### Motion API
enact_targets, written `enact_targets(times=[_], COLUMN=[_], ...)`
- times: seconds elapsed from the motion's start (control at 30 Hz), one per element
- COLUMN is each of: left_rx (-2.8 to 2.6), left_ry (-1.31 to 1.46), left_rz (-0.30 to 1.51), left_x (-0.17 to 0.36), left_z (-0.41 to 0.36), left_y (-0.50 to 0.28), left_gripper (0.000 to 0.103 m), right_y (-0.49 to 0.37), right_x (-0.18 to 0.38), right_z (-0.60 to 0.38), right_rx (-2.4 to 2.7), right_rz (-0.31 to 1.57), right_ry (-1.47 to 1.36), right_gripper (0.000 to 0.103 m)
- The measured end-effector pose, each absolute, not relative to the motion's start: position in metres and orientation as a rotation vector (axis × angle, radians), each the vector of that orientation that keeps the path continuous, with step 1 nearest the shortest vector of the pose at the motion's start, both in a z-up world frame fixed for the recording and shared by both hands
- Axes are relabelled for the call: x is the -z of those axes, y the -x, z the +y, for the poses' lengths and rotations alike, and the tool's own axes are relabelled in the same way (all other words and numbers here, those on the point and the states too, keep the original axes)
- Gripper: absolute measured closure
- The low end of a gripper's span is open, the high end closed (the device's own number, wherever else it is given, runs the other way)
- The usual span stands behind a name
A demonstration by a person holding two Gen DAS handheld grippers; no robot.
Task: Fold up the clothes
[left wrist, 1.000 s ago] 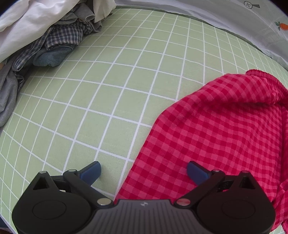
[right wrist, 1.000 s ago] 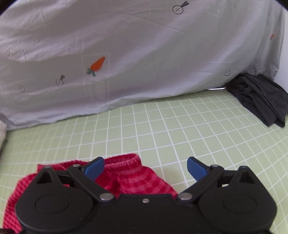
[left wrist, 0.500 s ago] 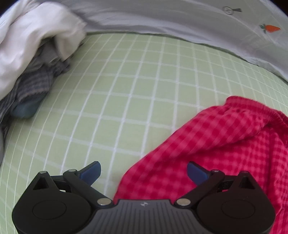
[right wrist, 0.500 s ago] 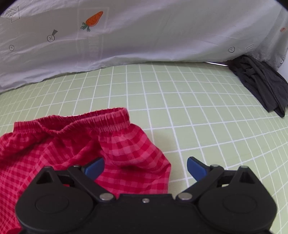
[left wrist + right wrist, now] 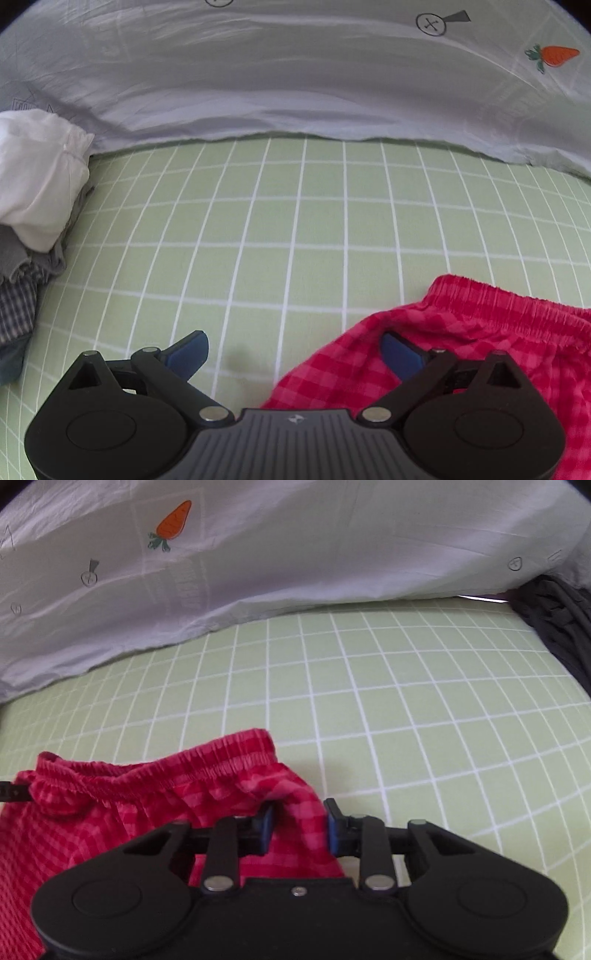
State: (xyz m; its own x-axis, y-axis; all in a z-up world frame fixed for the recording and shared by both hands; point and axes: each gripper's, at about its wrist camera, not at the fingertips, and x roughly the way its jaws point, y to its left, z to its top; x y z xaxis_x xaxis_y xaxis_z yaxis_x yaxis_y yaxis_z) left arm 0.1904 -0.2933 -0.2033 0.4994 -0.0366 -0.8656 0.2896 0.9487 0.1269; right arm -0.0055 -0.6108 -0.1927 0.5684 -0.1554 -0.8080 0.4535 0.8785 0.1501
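Right gripper [image 5: 299,827]: clamped on red checked shorts [image 5: 147,812], lower left of frame, waistband running left-right. Left gripper [image 5: 293,352]: spread wide, shorts at lower right, unheld.

One pair of red checked shorts [image 5: 155,812], two grippers [image 5: 293,354] [image 5: 299,827], one grey quilt [image 5: 295,74], one green grid sheet [image 5: 295,229], one clothes pile [image 5: 33,206], one dark garment [image 5: 561,627], all counted.

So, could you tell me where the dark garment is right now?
The dark garment lies bunched at the far right edge of the right wrist view, on the green sheet, against the grey duvet.
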Motion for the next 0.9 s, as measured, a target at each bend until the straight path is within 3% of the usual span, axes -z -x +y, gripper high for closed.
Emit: enact_targets(times=[0.2, 0.37, 0.43, 0.9], left_rx=[0.108, 0.158, 0.162, 0.113], left_ry=[-0.250, -0.193, -0.187, -0.151], left_rz=[0.991, 0.966, 0.970, 1.109], left_x=[0.202, 0.175, 0.169, 0.165], left_z=[-0.301, -0.289, -0.279, -0.208], left_y=[-0.228, -0.215, -0.196, -0.038], left_gripper=[0.005, 0.003, 0.003, 0.003], right_y=[-0.029, -0.034, -0.020, 0.139], right_x=[0.189, 0.172, 0.169, 0.194], right_z=[-0.631, -0.624, -0.618, -0.565], right_rx=[0.405, 0.459, 0.494, 0.509], right_rz=[0.821, 0.790, 0.785, 0.914], right_ry=[-0.341, -0.246, -0.247, -0.293], right_gripper=[0.077, 0.043, 0.023, 0.020])
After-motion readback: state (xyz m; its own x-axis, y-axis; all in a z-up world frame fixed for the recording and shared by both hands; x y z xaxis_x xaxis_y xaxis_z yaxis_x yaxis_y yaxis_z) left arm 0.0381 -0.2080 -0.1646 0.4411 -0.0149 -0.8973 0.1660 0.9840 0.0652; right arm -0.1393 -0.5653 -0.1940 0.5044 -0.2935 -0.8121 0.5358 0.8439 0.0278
